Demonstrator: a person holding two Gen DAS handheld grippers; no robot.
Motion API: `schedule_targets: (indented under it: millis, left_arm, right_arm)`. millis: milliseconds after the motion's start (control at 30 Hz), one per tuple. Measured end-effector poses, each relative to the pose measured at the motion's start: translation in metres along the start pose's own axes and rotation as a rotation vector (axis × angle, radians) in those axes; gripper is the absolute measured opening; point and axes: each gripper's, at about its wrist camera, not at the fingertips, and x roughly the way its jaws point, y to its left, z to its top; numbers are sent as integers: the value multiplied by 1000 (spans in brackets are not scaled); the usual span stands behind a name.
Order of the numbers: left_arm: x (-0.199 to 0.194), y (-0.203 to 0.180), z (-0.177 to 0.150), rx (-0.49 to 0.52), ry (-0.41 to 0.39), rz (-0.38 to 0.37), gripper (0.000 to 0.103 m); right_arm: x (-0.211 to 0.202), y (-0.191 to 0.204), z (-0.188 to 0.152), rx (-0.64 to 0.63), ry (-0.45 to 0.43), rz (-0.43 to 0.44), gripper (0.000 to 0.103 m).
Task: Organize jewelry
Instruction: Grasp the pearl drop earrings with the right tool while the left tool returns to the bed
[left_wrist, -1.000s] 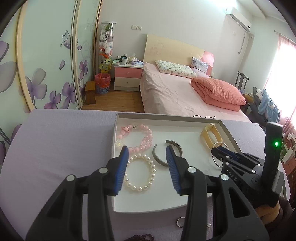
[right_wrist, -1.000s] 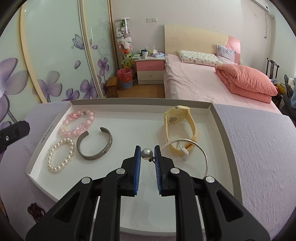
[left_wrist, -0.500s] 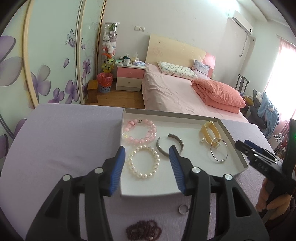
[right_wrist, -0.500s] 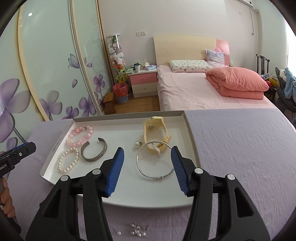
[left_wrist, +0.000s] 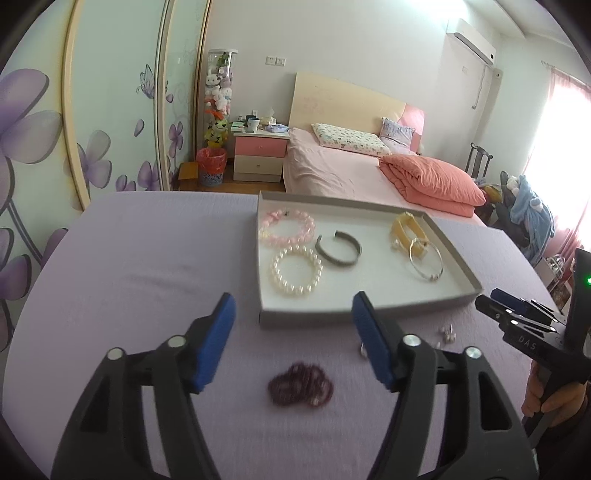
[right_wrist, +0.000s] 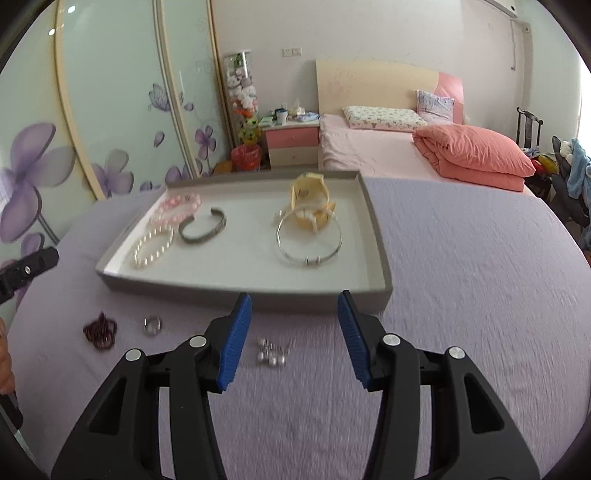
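Before us lies the worktop (left_wrist: 147, 266), covered in a lilac cloth, and on it the grey tray (right_wrist: 376, 236) that takes the jewelry. It already holds a pink bead bracelet (left_wrist: 286, 227), a pearl bracelet (left_wrist: 295, 271), a dark cuff (left_wrist: 338, 249), a yellow watch (right_wrist: 308, 199) and a thin silver bangle (right_wrist: 308, 240). Three things wait on the cloth just short of the tray's near wall: a dark red bead string (left_wrist: 300, 384), a small ring (right_wrist: 152, 325) and a cluster of little earrings (right_wrist: 271, 354).

Our left gripper (left_wrist: 291, 336) hangs above the bead string, its jaws spreading with nothing between them. Our right gripper (right_wrist: 293, 328) hangs over the earrings, jaws apart and narrowing, also empty.

We judge the step in hand to be reaching for the leftover pieces. The next move calls for lowering onto one piece and pinching low against the cloth, since the earrings are tiny and loose.
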Motion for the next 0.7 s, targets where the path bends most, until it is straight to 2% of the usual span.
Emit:
schedule_targets:
  millis: [300,600,700]
  left_arm:
    - [-11,6,-46,7,45,-9,73]
    - [-12,13,-58,10,51,-4,73]
    - [-11,13,-60,3,55,-9,74]
  right_arm:
    - [8,16,-35,-59,104,7,50]
    - [18,28,-44,-68,170,-6,51]
    - [22,35,-41,-71,166,-19,51]
